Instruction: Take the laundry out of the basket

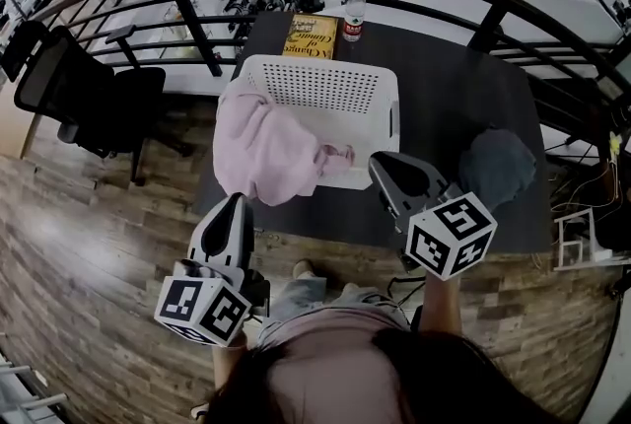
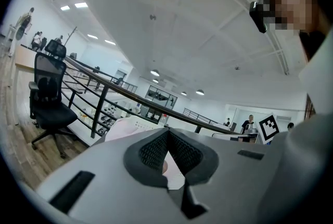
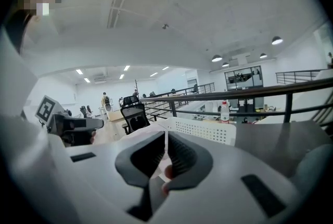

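Two grippers hang on the near side of the white laundry basket [image 1: 317, 82]: the left gripper [image 1: 235, 202] and the right gripper [image 1: 379, 165], each with jaws together on nothing. A pink garment [image 1: 261, 146] drapes over the basket's near-left rim. A grey garment [image 1: 498, 166] lies on the bench [image 1: 444, 77] right of the basket.

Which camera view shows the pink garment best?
The head view: the whole pink garment shows, draped over the white basket's rim. The left gripper view shows only its pale edge; the right gripper view shows almost nothing of it.
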{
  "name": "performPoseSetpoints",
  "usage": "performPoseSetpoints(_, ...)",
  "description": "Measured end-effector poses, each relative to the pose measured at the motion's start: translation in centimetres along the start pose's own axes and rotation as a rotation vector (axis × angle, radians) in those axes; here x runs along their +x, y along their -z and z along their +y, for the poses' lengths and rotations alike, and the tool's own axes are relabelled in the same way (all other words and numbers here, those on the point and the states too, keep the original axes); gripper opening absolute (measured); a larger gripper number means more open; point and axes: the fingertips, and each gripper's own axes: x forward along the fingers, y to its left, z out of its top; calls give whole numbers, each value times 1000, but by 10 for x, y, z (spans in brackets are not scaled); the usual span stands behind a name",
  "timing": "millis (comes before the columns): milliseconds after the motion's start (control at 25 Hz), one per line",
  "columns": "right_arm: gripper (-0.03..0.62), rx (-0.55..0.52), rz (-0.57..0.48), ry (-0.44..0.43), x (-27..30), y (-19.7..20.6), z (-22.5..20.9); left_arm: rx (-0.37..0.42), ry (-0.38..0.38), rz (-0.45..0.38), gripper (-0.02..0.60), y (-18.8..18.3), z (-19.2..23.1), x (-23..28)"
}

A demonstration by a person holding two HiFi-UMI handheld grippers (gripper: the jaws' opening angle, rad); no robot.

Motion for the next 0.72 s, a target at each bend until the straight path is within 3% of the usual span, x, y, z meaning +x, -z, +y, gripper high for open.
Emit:
performPoseSetpoints(160, 29, -16, 7, -11, 16, -6, 9, -5, 7, -1, -2, -7, 20, 1)
performPoseSetpoints(720, 273, -102, 124, -186, 78, -5, 45, -29, -9, -5, -2, -19, 71, 9)
